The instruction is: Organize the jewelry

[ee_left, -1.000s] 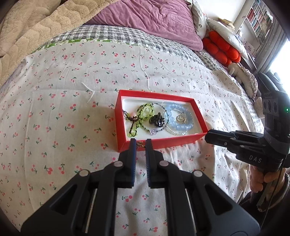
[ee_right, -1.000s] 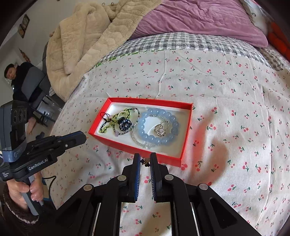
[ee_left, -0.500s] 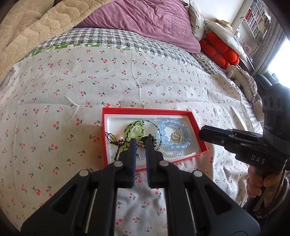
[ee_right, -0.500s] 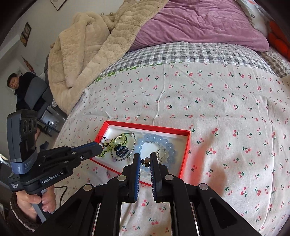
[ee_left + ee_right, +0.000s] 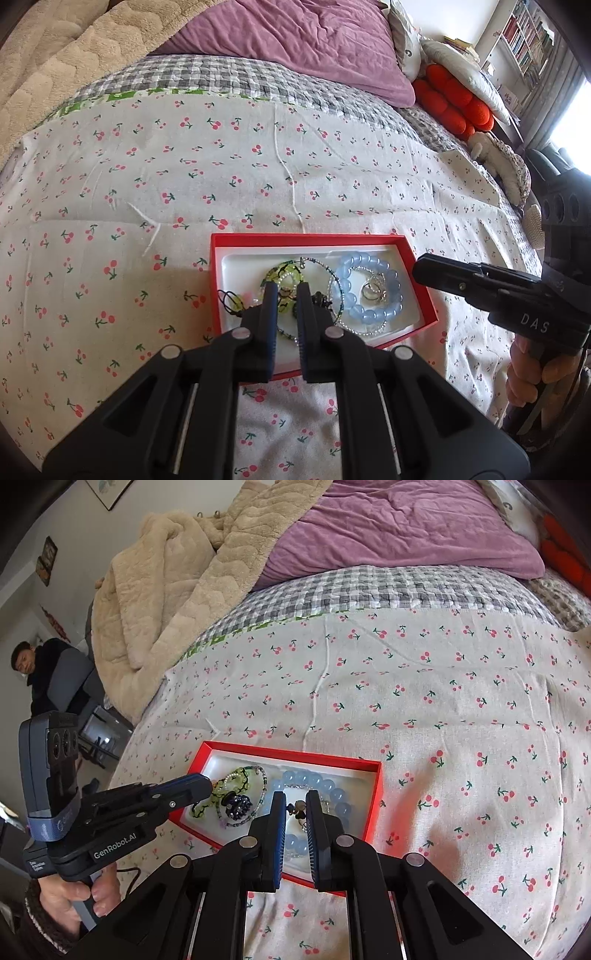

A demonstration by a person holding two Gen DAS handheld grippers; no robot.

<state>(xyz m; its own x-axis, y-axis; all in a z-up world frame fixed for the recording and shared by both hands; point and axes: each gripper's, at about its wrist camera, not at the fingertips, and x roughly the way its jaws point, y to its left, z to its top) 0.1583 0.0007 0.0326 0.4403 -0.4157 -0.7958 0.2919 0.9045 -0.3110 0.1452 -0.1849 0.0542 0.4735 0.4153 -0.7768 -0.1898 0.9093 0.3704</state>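
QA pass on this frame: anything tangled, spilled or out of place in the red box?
Nothing spilled; all the jewelry sits inside the red box. The left end is a jumble: the green beaded bracelet, thin bead strand and dark flower charm overlap. The blue bead bracelet lies apart, rings inside it.

Bed w/ cherry-print sheet (image 5: 221, 177); red jewelry box (image 5: 421, 291) on it.

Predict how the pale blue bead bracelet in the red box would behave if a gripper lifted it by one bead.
The blue bead bracelet would probably sag into a loop, being separate strung beads. Its glossy round beads may slip. The rings lying inside it would likely stay behind.
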